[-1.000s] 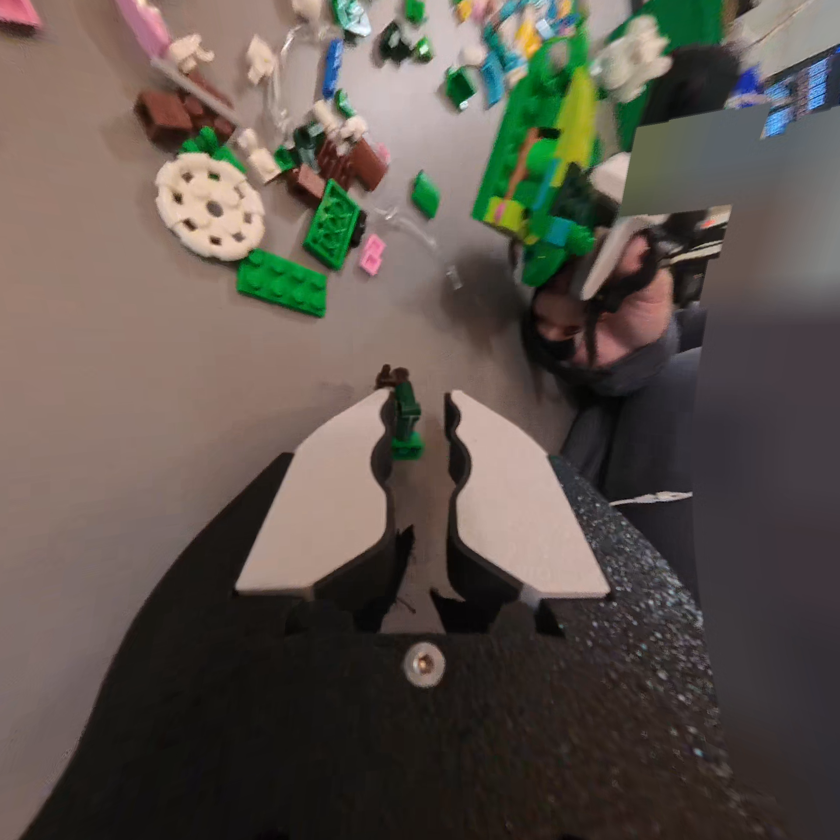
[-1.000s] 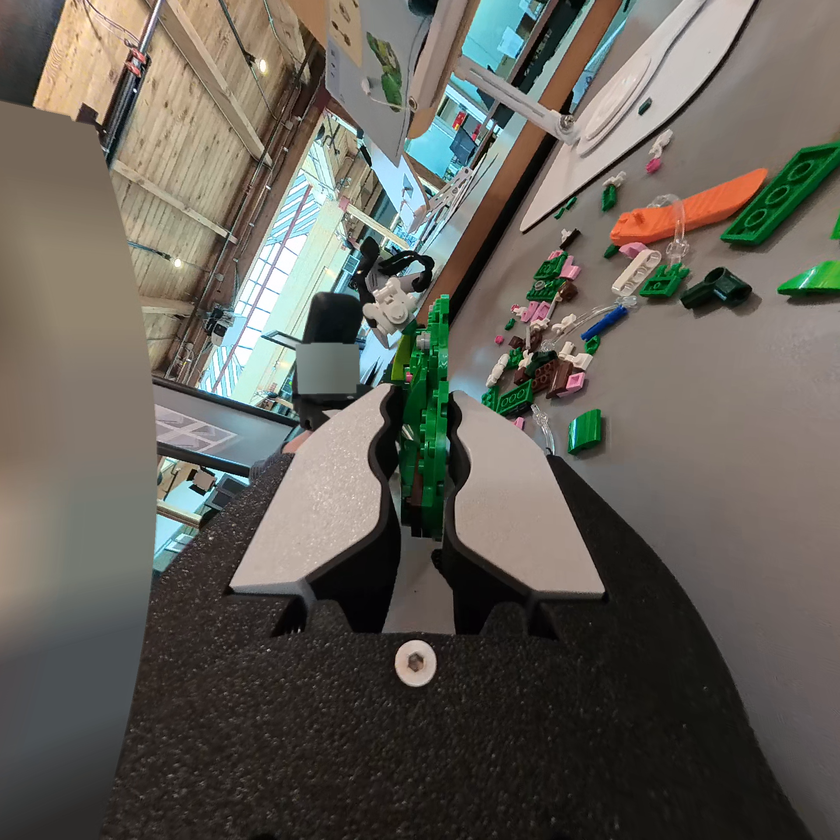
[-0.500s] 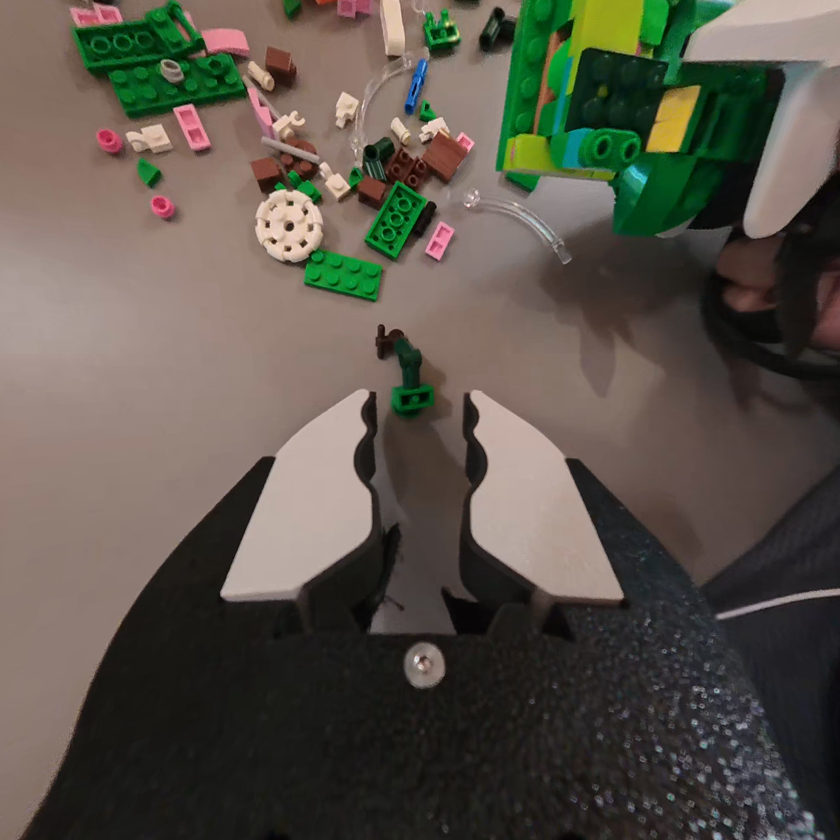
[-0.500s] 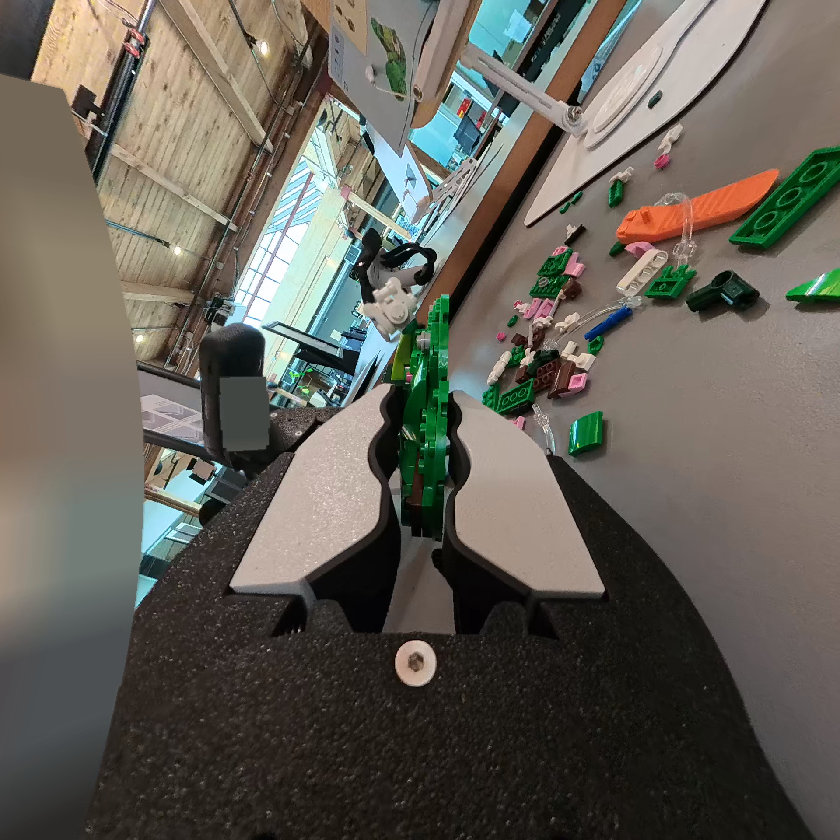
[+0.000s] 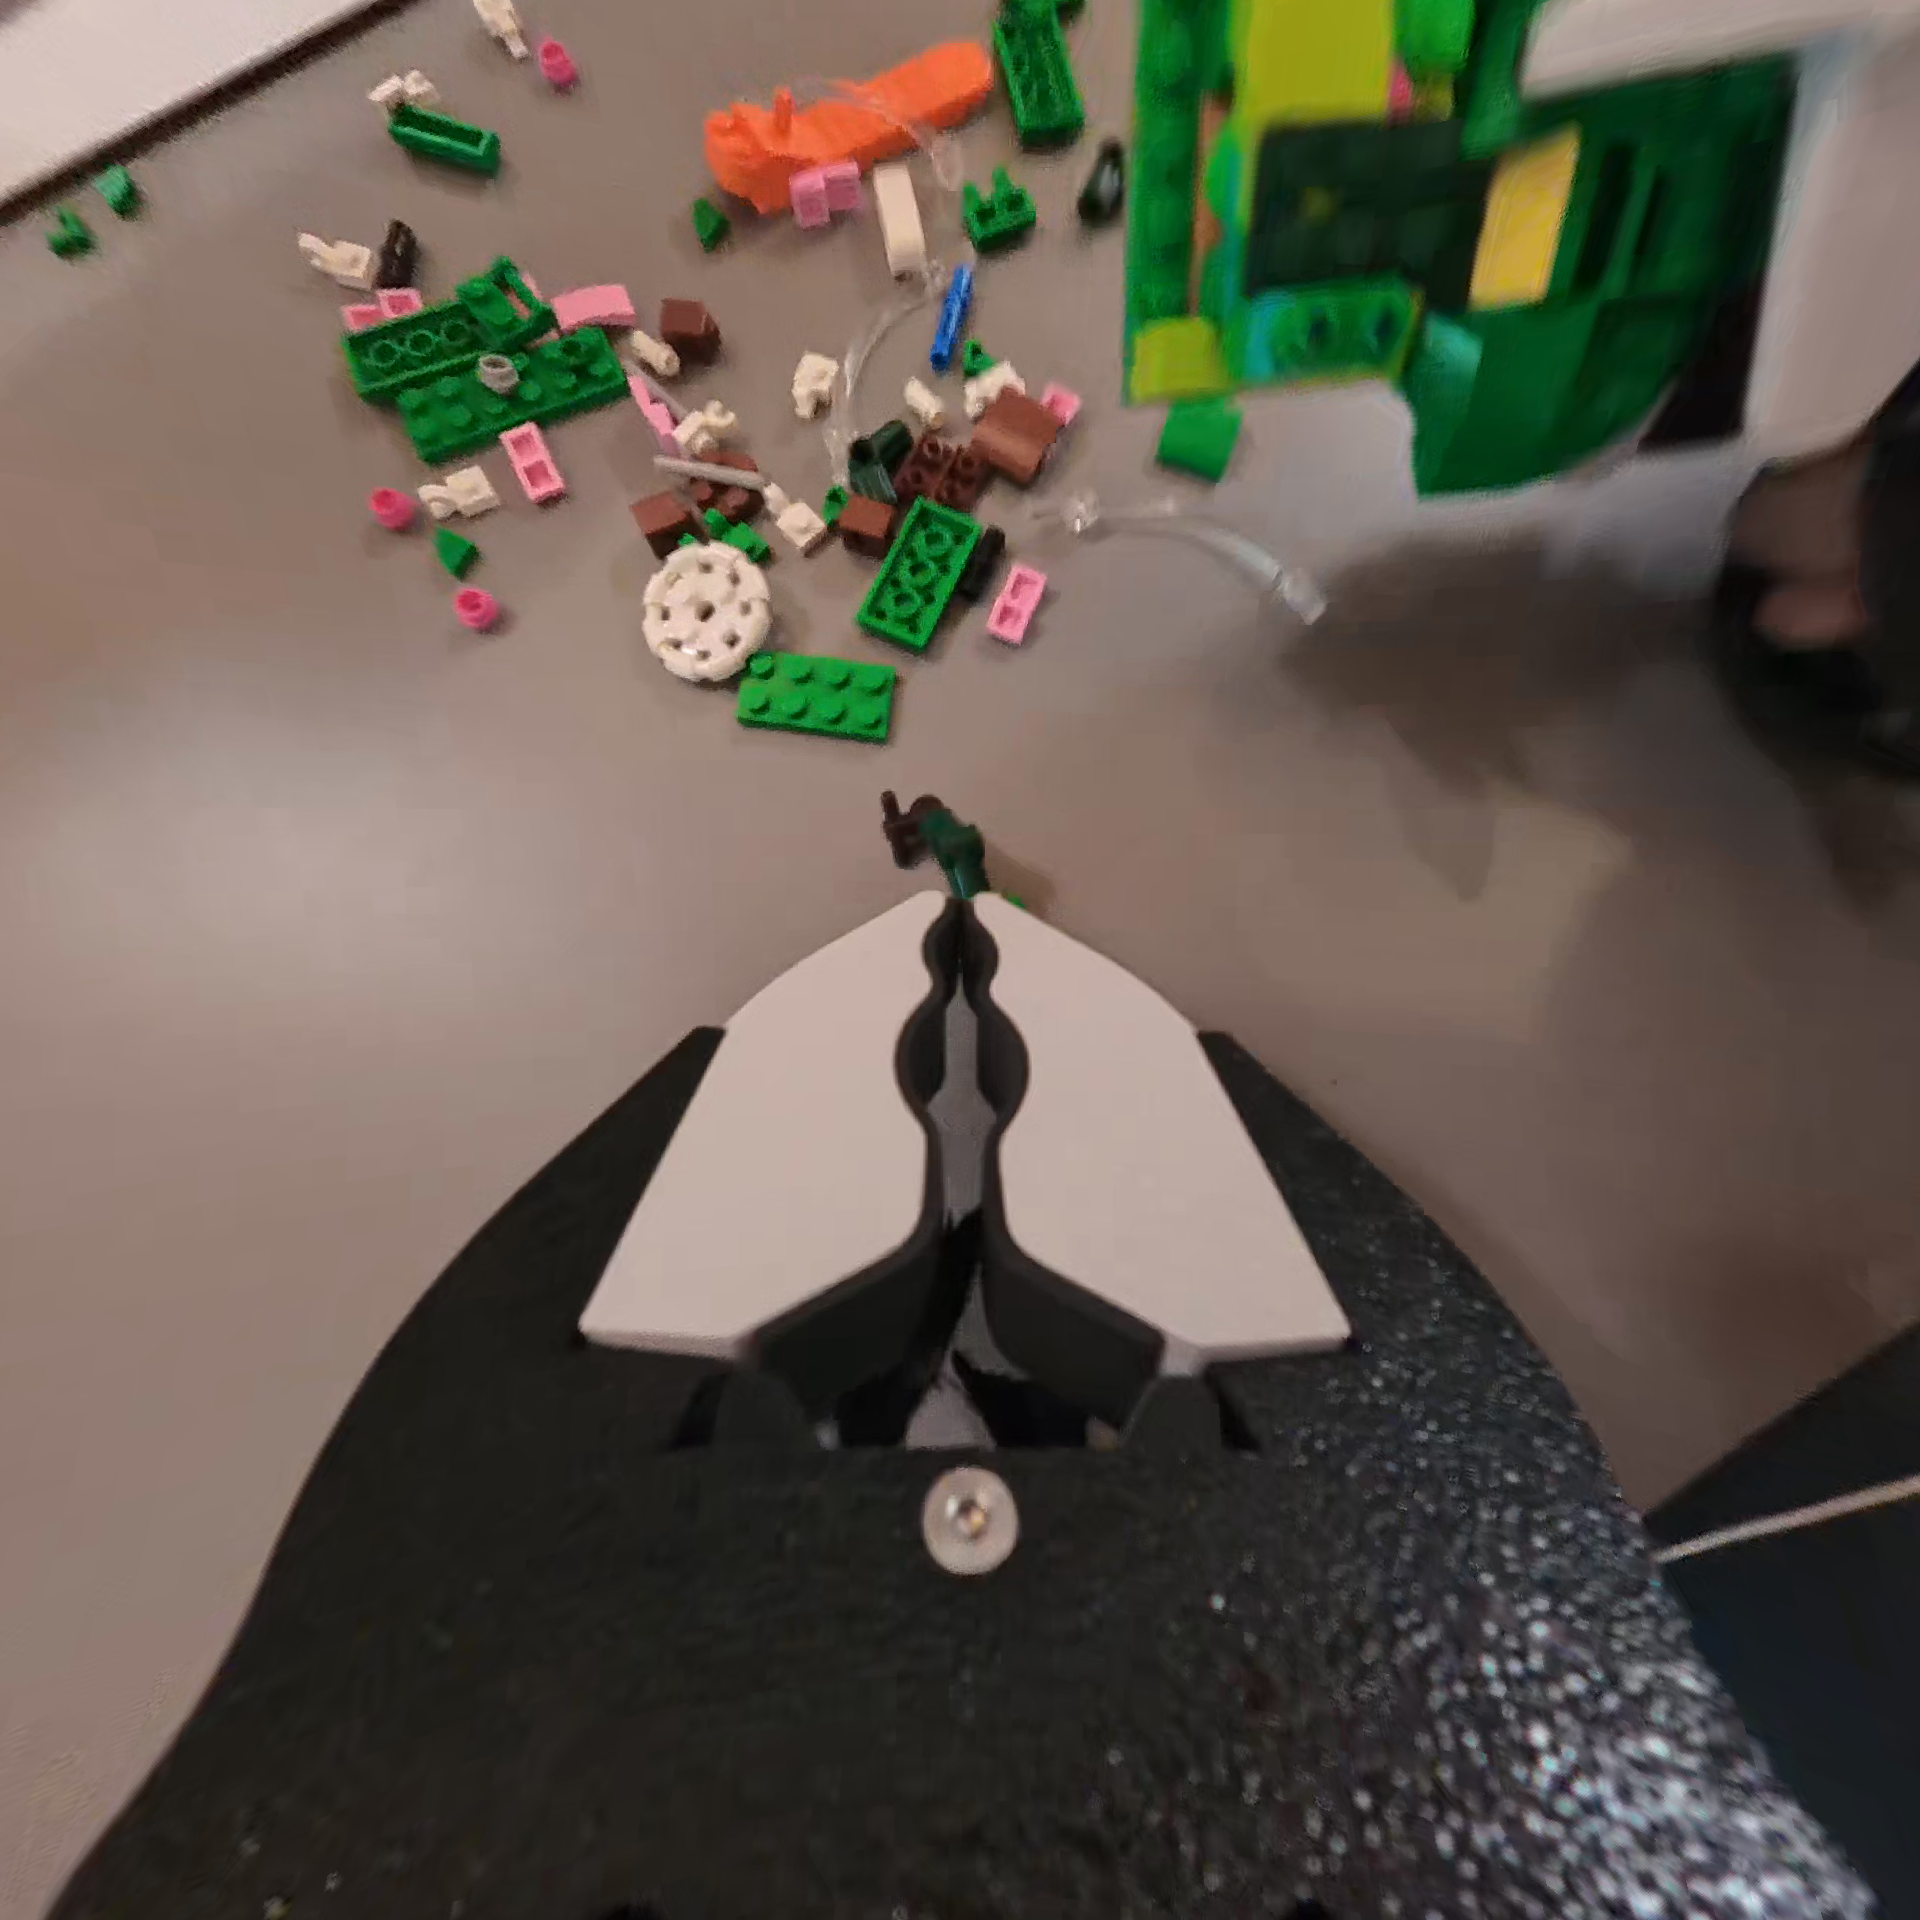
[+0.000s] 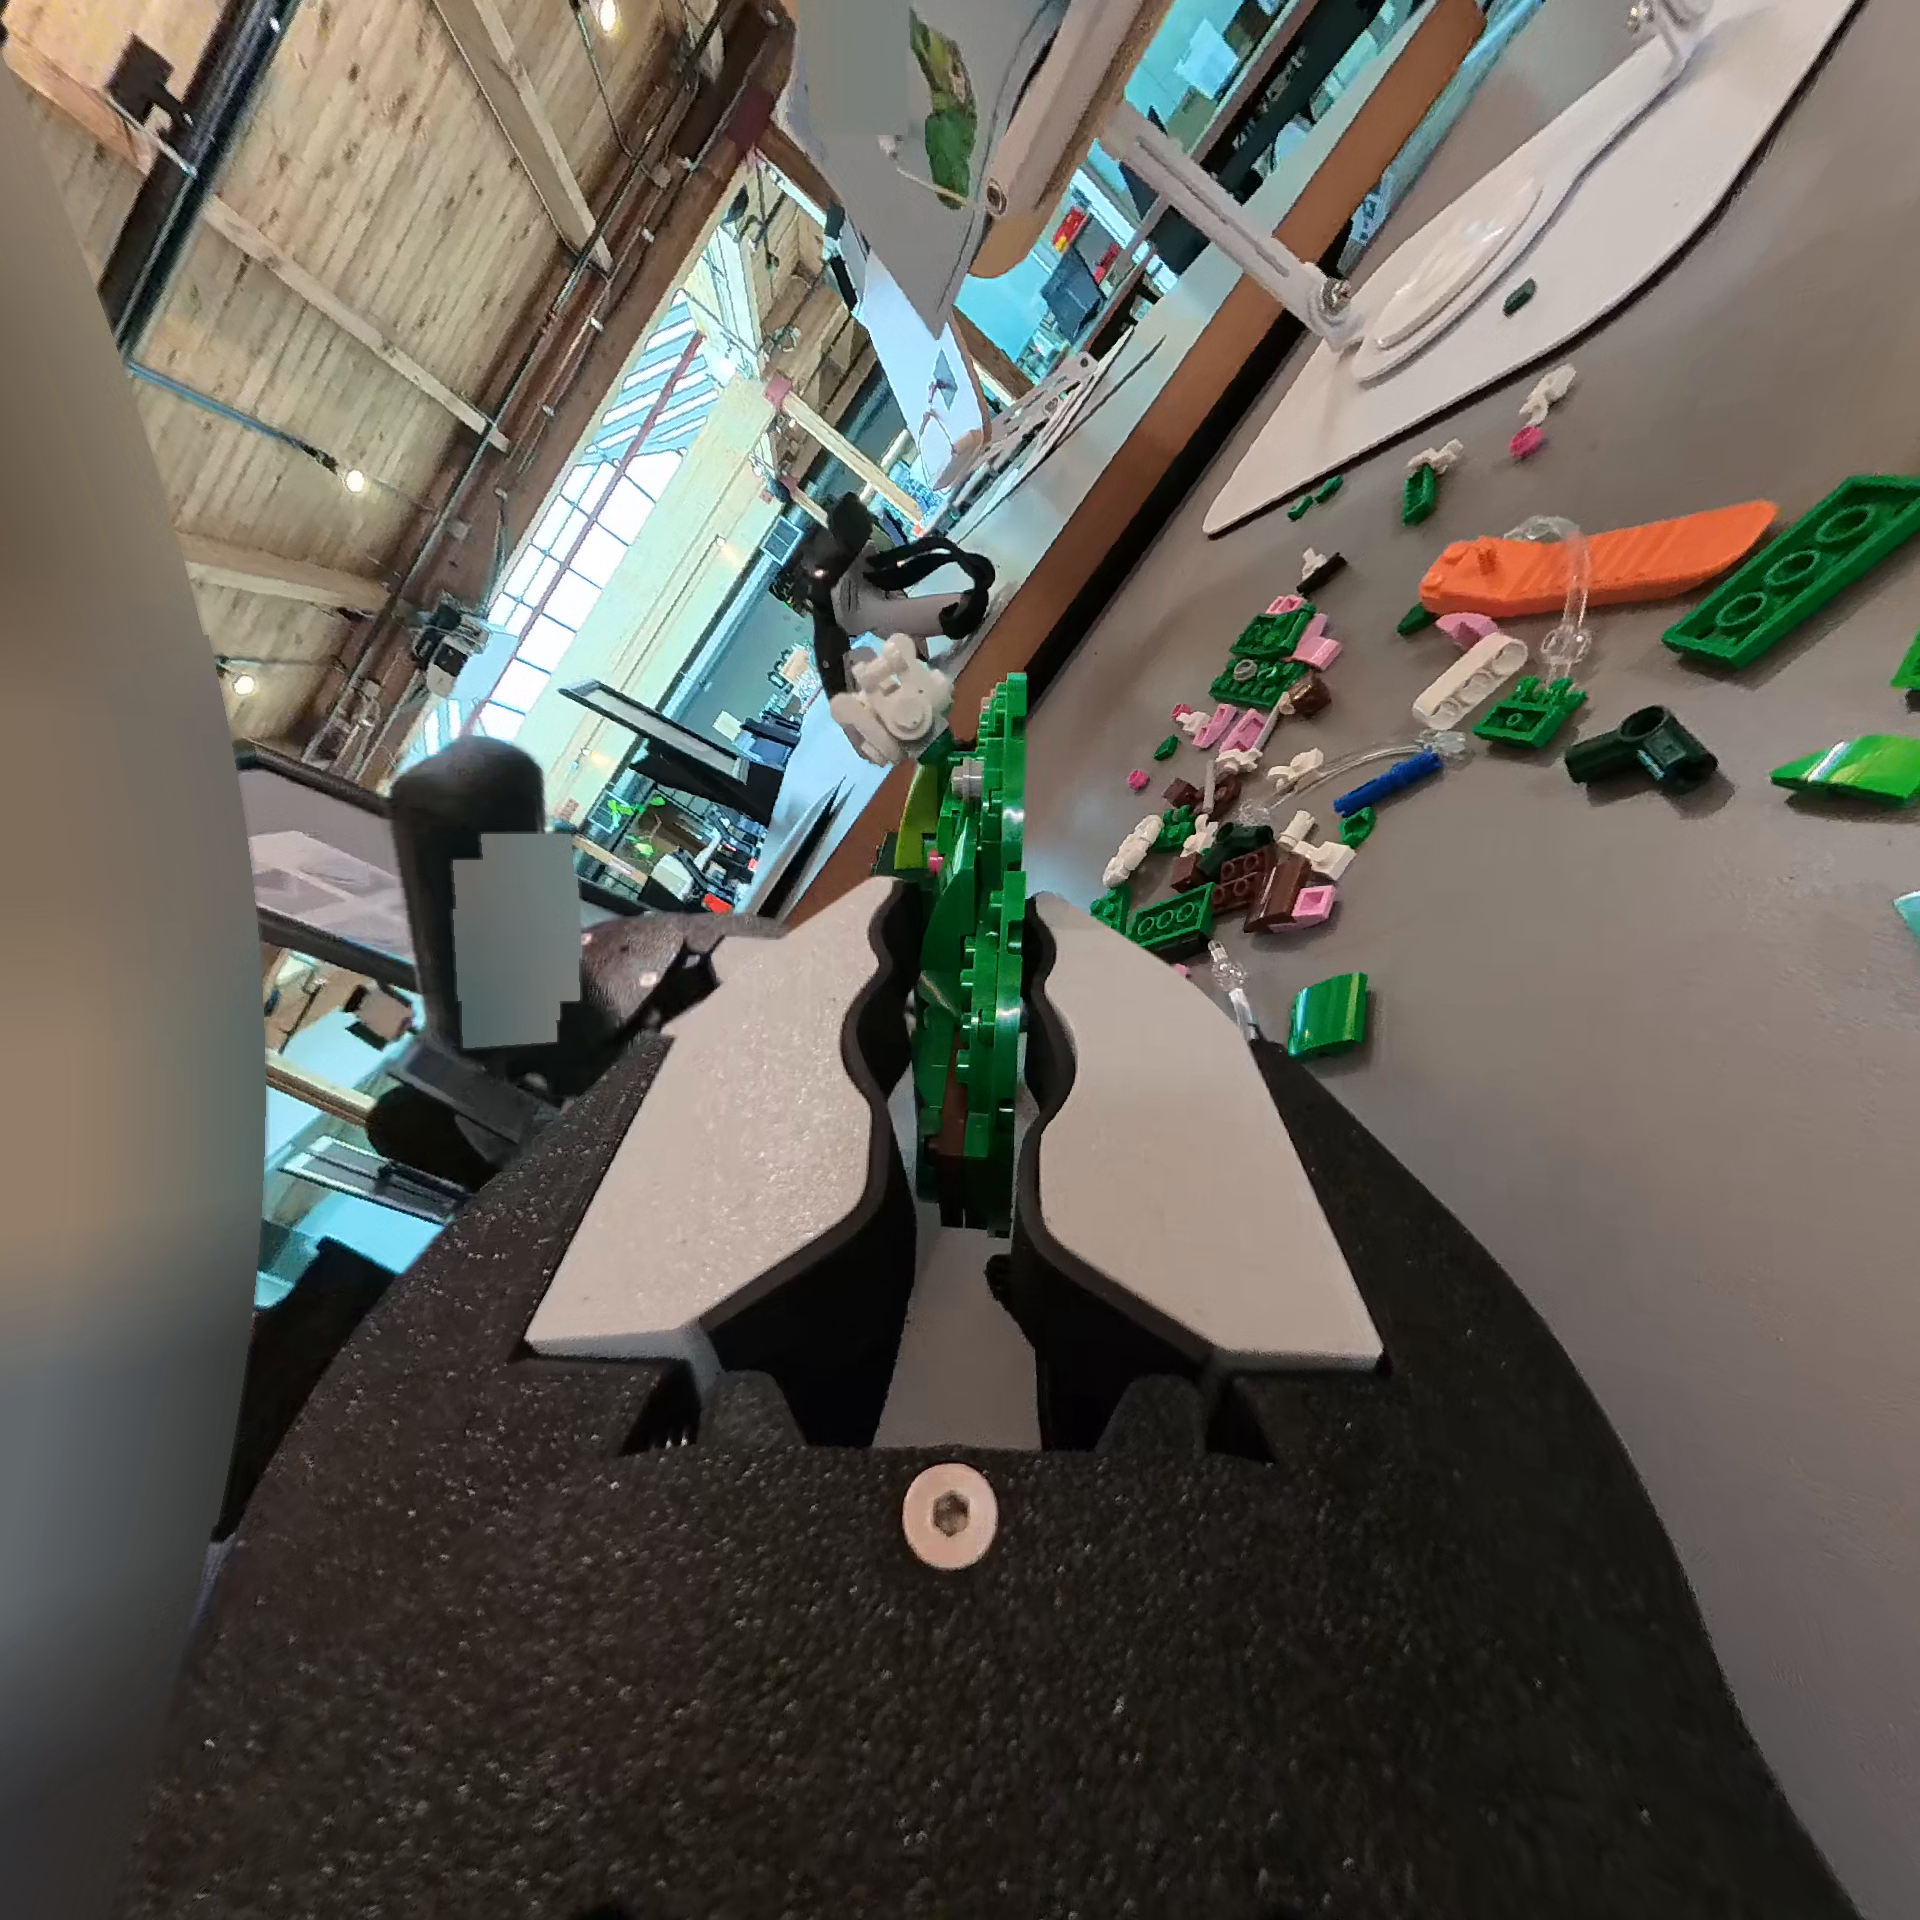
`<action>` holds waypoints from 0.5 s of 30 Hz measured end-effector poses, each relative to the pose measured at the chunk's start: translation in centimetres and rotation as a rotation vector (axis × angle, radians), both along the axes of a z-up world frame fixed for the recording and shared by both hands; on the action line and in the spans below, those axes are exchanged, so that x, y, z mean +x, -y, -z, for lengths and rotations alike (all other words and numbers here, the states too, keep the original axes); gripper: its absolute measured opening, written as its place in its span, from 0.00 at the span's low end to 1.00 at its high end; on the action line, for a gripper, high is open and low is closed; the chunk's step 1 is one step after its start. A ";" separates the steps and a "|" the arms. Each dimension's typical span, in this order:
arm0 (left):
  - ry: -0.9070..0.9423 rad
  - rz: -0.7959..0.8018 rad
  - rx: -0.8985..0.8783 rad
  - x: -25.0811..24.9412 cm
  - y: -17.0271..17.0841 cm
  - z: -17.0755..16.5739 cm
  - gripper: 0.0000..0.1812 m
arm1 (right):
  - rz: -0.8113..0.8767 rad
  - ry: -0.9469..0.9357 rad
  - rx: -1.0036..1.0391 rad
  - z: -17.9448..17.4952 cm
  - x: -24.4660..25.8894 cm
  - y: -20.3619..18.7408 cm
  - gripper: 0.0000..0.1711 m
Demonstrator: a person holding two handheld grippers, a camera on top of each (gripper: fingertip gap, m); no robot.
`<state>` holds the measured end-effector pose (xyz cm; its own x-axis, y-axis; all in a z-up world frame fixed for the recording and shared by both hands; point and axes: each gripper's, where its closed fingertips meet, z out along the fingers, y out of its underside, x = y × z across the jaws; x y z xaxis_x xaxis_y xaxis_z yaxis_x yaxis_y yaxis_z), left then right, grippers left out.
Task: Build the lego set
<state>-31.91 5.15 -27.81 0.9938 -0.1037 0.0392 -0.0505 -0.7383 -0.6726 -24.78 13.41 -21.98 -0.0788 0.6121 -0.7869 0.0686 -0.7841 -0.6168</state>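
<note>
Lego build (image 6: 977, 935), edge-on, is clamped in my right hand-held gripper (image 6: 961, 914), up and right of my left hand-held gripper (image 5: 958, 906), whose tips pinch the small green stem piece (image 5: 951, 847) pointing straight ahead over the tabletop (image 5: 312, 883).

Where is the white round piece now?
In the left wrist view, the white round piece lies on the grey table, left of centre, with a green plate just to its lower right and brown bricks above it.

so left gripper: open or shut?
Shut. The left gripper has its fingertips closed together on the small dark green piece, which sticks out ahead of them.
</note>
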 end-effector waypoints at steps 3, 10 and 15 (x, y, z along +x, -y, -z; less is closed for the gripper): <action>0.061 -0.106 0.001 -2.3 -0.3 -0.1 0.00 | -0.012 0.001 0.028 -0.2 0.3 0.1 0.10; 0.105 0.035 -0.131 -1.3 -0.3 1.4 0.01 | -0.036 0.018 0.060 0.1 1.2 0.1 0.10; 0.264 0.163 -0.045 4.0 -1.9 -0.3 0.08 | -0.044 0.055 0.106 0.5 1.6 -0.1 0.10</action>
<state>-27.93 7.05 -27.54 0.9192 -0.2530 0.3017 0.0016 -0.7639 -0.6454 -23.20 13.48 -22.51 -0.0657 0.6892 -0.7216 0.1376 -0.7100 -0.6906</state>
